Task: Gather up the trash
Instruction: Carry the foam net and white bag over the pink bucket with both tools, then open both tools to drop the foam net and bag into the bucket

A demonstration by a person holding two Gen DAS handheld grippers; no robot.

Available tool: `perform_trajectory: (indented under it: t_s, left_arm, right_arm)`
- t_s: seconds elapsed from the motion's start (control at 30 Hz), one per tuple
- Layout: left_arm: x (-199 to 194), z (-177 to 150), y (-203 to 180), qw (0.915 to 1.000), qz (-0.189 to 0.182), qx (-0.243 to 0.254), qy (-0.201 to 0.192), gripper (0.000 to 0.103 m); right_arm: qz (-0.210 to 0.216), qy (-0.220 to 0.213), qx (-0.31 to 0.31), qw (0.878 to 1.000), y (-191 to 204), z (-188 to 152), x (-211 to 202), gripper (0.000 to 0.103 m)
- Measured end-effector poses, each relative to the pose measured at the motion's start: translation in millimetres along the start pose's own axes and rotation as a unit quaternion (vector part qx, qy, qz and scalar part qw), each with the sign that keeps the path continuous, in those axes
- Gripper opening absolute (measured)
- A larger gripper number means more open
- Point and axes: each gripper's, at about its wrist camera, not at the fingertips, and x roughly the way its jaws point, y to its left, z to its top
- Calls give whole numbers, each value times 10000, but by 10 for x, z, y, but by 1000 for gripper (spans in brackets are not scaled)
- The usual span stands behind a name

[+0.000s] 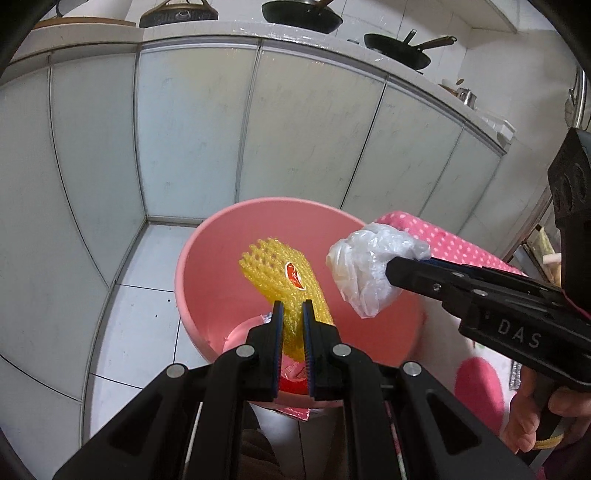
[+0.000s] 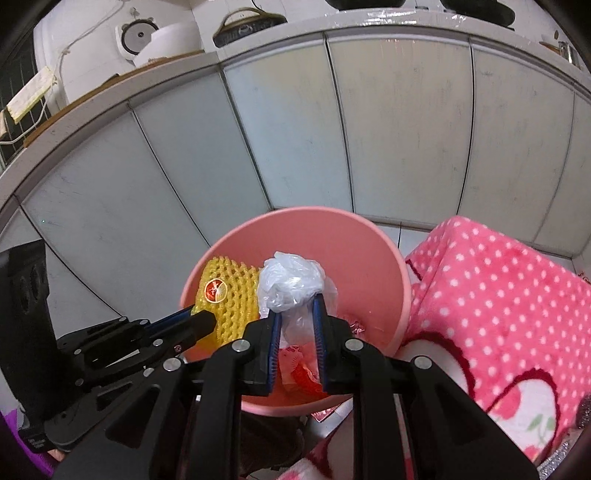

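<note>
A pink bin (image 1: 192,295) stands on the tiled floor by the cabinets; it also shows in the right wrist view (image 2: 369,258). My left gripper (image 1: 293,310) is shut on a yellow foam fruit net (image 1: 280,273) with a red sticker, held over the bin's mouth. My right gripper (image 2: 297,308) is shut on a crumpled clear plastic bag (image 2: 291,284), also over the bin. The bag shows in the left wrist view (image 1: 364,269), and the net in the right wrist view (image 2: 232,299). Red and pink wrappers (image 2: 303,373) lie in the bin's bottom.
Grey-white cabinet doors (image 1: 192,140) stand behind the bin under a counter with pans (image 1: 303,16). A pink polka-dot blanket (image 2: 498,306) lies just right of the bin. White floor tiles (image 1: 136,325) lie on its left.
</note>
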Motion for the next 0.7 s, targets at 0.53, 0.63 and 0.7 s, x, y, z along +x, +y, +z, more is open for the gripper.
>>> perform_trajectory:
  t_s: [0.53,0.63,0.7]
  left_arm:
    - [96,33,-18,9997,220,-49,13,33]
    - [61,37,-14,9997,222,-47,-24,33]
    - [32,38,-17,9997,233,-42,-53,33]
  right_arm:
    - [-28,81,215,9997,-21,-1,110,24]
    - [-48,47,206,9998,-21,11,76,26]
    - [-21,25,208,9998,-17,20,46,34]
